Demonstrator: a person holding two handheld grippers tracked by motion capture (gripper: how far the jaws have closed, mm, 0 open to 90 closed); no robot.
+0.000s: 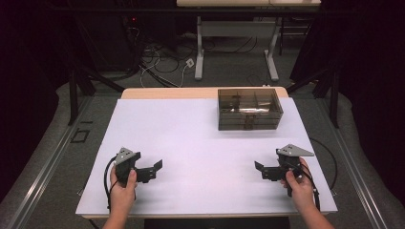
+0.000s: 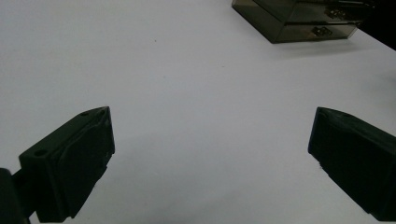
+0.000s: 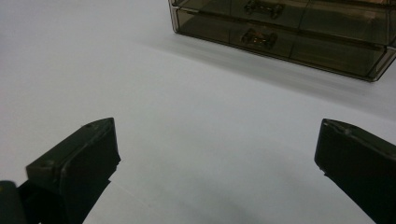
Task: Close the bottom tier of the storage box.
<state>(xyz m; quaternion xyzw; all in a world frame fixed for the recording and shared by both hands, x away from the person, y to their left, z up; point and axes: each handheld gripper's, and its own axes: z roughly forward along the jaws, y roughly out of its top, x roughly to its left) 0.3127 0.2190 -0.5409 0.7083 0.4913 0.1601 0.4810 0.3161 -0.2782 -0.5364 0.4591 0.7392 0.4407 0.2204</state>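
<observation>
Right now you hold both tongs low over the near half of the table (image 1: 191, 143), whose top is a smooth, matte white sheet with a strip of pale wood showing along its far edge. Your left tongs (image 1: 155, 170) sit near the front left corner, gripped in your left hand (image 1: 123, 187); your right tongs (image 1: 260, 171) sit near the front right corner in your right hand (image 1: 298, 183). Each is a blocky black tool with a grey three-cornered plate on top and a black cable trailing back.

Seen in the left gripper view, your left tongs (image 2: 210, 154) stand wide open, the two jaws far apart with bare white table between them and nothing held. Your right tongs (image 3: 217, 158) in the right gripper view are just as wide open and empty. The jaws are thick, wedge-shaped and dull black, with flat inner pads.

Your box (image 1: 249, 109) is a low, rectangular chest of smoky, see-through plastic with two shallow drawers stacked in its front, each with a small metal pull. It rests on the far right part of the table, well apart from both tongs, ahead of them, and nearer your right tongs than your left. Both drawers (image 3: 261, 35) look closed.
</observation>
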